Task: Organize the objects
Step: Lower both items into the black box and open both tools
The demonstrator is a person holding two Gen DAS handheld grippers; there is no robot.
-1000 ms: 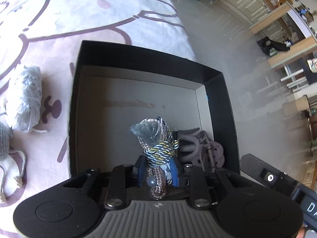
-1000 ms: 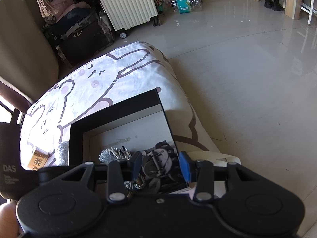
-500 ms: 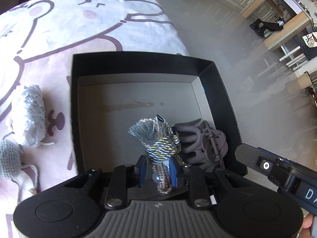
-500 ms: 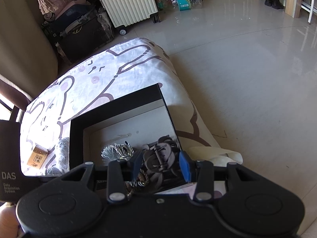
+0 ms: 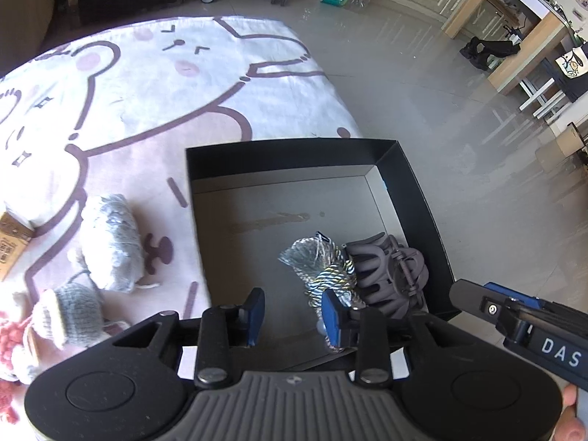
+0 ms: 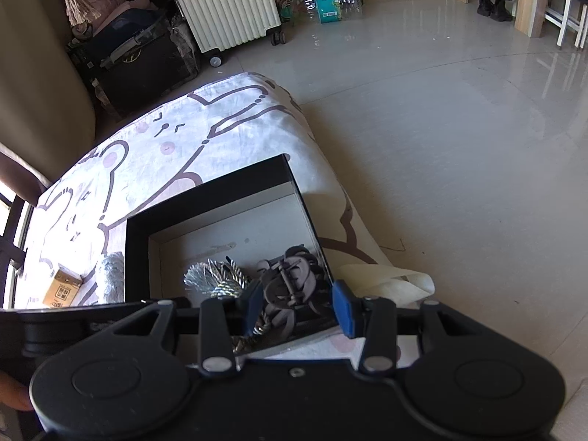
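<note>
Left gripper point(image 5: 292, 312), fingers just parted, leaves the cord point(image 5: 327, 275) in the box point(image 5: 411, 191); right gripper point(image 6: 297, 307) open, empty. Next: the grey roll point(image 5: 112, 242).

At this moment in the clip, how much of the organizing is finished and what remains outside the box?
Done: the braided cord bundle and the brown hair claw clip lie in the black box. In hand: nothing; the left gripper has just been opening, jaws clear of the cord, and the right gripper hovers empty over the clip. Left: the grey knitted roll, small knitted pieces and a cardboard carton lie on the bedsheet.
</note>
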